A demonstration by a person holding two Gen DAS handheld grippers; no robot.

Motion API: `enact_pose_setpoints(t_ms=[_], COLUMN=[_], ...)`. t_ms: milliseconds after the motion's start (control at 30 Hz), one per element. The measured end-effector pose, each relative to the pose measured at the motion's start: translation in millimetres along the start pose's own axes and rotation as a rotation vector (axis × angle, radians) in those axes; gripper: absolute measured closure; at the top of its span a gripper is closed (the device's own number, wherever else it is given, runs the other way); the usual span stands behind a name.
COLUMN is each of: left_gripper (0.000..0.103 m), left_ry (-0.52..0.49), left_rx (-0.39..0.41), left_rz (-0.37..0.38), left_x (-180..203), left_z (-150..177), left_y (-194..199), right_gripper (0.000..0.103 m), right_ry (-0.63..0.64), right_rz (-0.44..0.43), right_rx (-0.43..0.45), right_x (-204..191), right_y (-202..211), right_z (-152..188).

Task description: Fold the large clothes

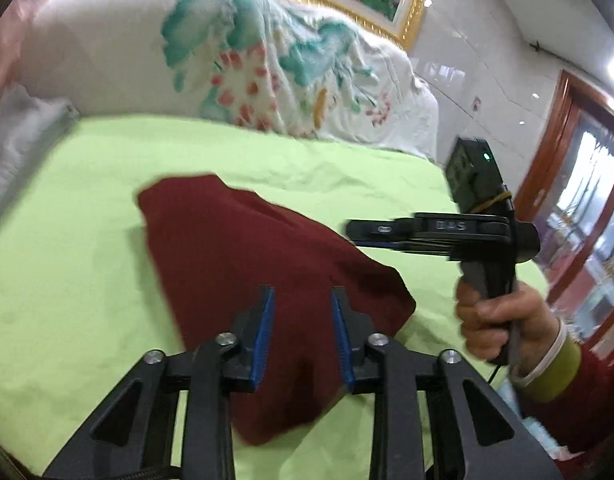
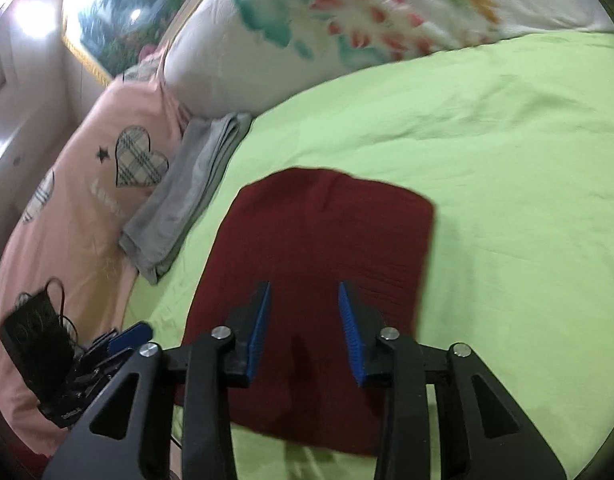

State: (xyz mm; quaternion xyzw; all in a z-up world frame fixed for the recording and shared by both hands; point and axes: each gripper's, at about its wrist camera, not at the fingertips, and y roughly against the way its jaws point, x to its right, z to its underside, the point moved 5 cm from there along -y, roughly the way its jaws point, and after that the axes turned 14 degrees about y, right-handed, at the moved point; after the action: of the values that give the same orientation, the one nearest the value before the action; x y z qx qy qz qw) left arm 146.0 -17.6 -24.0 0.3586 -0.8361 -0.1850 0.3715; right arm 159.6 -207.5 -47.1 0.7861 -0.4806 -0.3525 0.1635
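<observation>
Folded dark red garment (image 1: pixel 243 280) lies flat on the green bedsheet (image 1: pixel 67 260); both grippers above it, neither holding anything.

Left gripper (image 1: pixel 303 320): jaws partly apart, blue pads (image 1: pixel 265 336) clear of the cloth, garment directly below and ahead of the tips. Right gripper (image 2: pixel 305 320): jaws likewise partly apart, nothing between them, garment beneath and ahead. In the left view the right gripper sits to the right, gripped by a hand (image 1: pixel 503 320). A folded grey cloth (image 2: pixel 187 196) lies left of the right gripper; floral quilt (image 1: pixel 267 68) beyond the garment.
</observation>
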Motion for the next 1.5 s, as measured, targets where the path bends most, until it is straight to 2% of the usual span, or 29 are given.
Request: enact_pose_setpoints(t_ms=[67, 133, 233, 300, 500, 600, 767, 867, 1000, 1133, 1267, 1367, 1500], left_gripper=[0.08, 0.082, 0.089, 0.097, 0.099, 0.1, 0.1, 0.1, 0.096, 0.095, 0.094, 0.093, 0.093], left_ry=[-0.001, -0.002, 0.056, 0.083, 0.13, 0.101, 0.05, 0.045, 0.021, 0.02, -0.043, -0.003, -0.032], left_rx=[-0.076, -0.113, -0.101, -0.087, -0.06, -0.055, -0.047, -0.039, -0.002, -0.03, -0.093, -0.103, -0.093], left_rz=[-0.011, -0.038, -0.011, -0.018, -0.013, -0.047, -0.13, -0.142, -0.127, -0.067, -0.145, -0.129, -0.172], left_x=[-5.2, -12.9, -24.5, -29.8, -41.8, -35.9, -22.4, -17.6, -13.0, -11.7, -14.8, -21.4, -19.1], left_z=[11.3, 24.3, 32.4, 31.9, 21.2, 27.5, 38.2, 31.5, 29.9, 37.0, 56.1, 59.0, 61.6], left_y=[-23.2, -39.1, -49.2, -55.7, -56.9, -57.7, -64.2, -50.9, -19.4, -9.6, -32.7, -42.4, -47.9], right_gripper=[0.073, 0.073, 0.075, 0.078, 0.08, 0.08, 0.08, 0.078, 0.077, 0.077, 0.077, 0.081, 0.081], right_ry=[0.007, 0.012, -0.008, -0.048, -0.005, 0.013, -0.022, -0.057, -0.041, -0.005, 0.021, -0.042, -0.038], right_rz=[-0.008, 0.002, 0.02, 0.013, 0.058, 0.078, 0.06, 0.026, -0.006, -0.042, 0.096, 0.083, 0.098], right_rx=[-0.016, -0.03, -0.08, -0.097, -0.105, -0.103, -0.083, -0.048, 0.002, -0.024, -0.137, -0.128, -0.134], right_x=[-2.2, -0.5, 12.5, 24.9, 22.9, 20.8, 22.9, 18.6, 3.7, -10.4, 3.6, 20.6, 19.4], right_y=[-12.3, -24.2, -46.5, -60.5, -73.8, -80.1, -71.7, -47.0, -9.3, 9.1, -2.8, -3.7, -2.4], right_z=[-2.4, -4.5, 1.9, 8.5, -1.7, -4.1, -1.6, 2.1, 18.9, 49.3, 79.5, 86.1, 83.8])
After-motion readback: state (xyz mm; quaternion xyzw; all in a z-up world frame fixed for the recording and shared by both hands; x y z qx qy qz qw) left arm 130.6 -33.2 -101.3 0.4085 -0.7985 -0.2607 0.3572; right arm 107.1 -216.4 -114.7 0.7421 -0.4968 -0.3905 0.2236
